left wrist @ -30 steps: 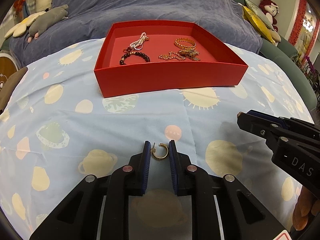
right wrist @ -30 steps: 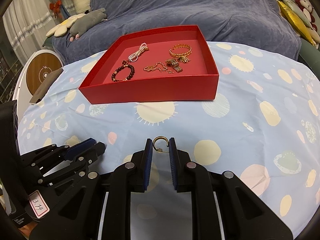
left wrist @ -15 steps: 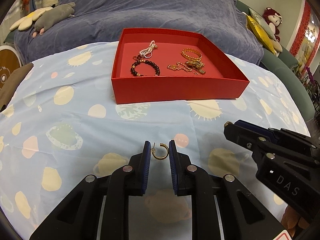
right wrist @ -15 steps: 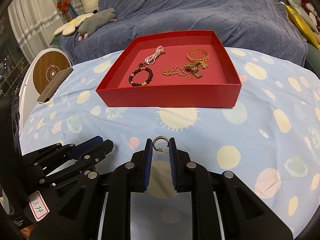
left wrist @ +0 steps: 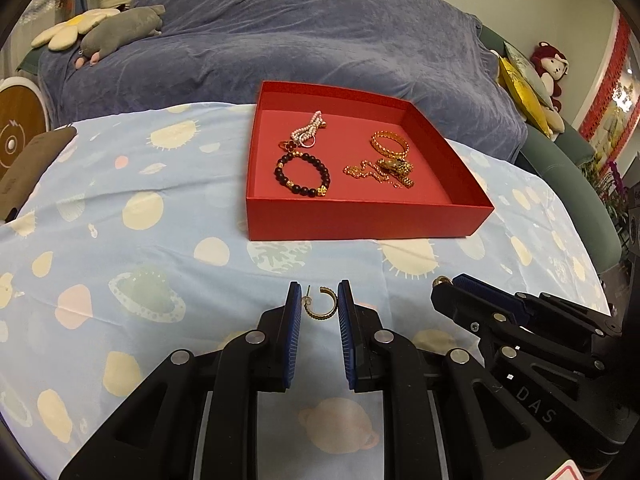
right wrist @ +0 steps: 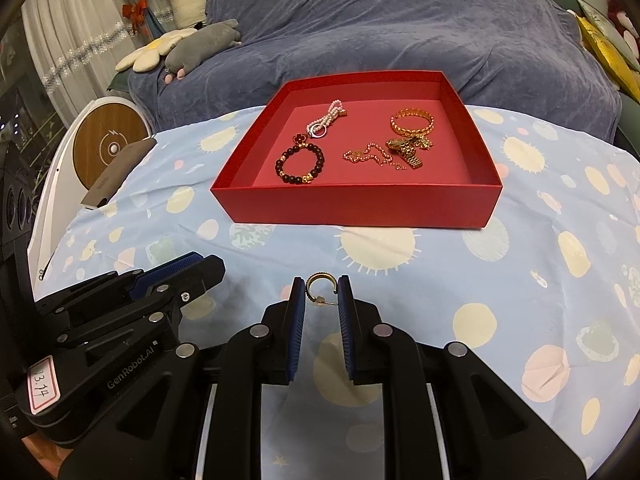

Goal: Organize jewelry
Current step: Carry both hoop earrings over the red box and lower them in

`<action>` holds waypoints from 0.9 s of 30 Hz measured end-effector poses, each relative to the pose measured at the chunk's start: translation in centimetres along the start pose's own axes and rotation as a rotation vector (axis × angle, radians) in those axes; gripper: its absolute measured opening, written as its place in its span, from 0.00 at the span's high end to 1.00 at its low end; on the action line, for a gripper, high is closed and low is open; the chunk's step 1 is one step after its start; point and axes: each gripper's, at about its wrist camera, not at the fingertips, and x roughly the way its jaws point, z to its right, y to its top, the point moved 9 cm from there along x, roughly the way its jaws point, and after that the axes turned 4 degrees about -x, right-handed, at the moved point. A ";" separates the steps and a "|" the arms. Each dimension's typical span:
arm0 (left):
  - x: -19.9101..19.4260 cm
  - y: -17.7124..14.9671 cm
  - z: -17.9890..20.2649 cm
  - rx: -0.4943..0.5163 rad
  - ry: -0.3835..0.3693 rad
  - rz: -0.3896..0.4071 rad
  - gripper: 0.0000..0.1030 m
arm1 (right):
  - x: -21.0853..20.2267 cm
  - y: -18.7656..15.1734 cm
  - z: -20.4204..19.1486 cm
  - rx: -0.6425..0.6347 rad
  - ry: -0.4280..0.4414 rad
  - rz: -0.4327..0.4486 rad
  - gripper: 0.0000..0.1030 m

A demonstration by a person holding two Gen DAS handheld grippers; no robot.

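My left gripper (left wrist: 319, 300) is shut on a gold hoop earring (left wrist: 318, 306), held above the patterned cloth. My right gripper (right wrist: 322, 294) is shut on a second gold hoop earring (right wrist: 320, 282); it shows in the left wrist view (left wrist: 450, 286) at the lower right. The left gripper shows in the right wrist view (right wrist: 188, 270) at the lower left. Ahead stands an open red box (left wrist: 360, 220) (right wrist: 352, 208) holding a dark bead bracelet (left wrist: 303, 176) (right wrist: 300, 166), a pearl strand (left wrist: 308, 130), a gold bangle (left wrist: 390, 145) (right wrist: 412, 122) and a gold chain (left wrist: 376, 170) (right wrist: 380, 154).
A blue cloth with planet prints (left wrist: 140, 240) covers the table. Behind it is a sofa under a purple-blue throw (left wrist: 300, 40) with plush toys (left wrist: 120, 32). A round white and wood device (right wrist: 108, 144) and a dark flat case (right wrist: 116, 172) lie at the left.
Both grippers, each still holding its earring, have risen and drawn back from the red box, and the view now looks down into it. The right gripper is closer to the left one.
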 end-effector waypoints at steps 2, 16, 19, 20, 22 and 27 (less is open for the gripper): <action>-0.3 0.7 -0.1 -0.007 -0.001 0.015 0.85 | -0.4 0.7 0.2 0.004 0.000 0.015 0.84; 0.3 5.2 1.5 0.037 0.020 0.057 0.85 | -1.3 5.3 3.2 0.010 -0.027 0.064 0.84; 1.2 6.9 2.2 0.054 0.018 0.062 0.85 | -0.9 7.2 4.2 0.007 -0.036 0.078 0.84; 1.6 7.5 2.5 0.061 0.022 0.070 0.85 | -0.7 7.8 4.4 0.005 -0.044 0.084 0.84; 2.2 8.7 2.8 0.065 0.032 0.087 0.85 | -0.2 8.9 4.9 0.001 -0.057 0.094 0.84; 4.1 10.8 3.1 0.063 0.037 0.096 0.85 | 1.5 11.1 5.6 0.001 -0.068 0.106 0.84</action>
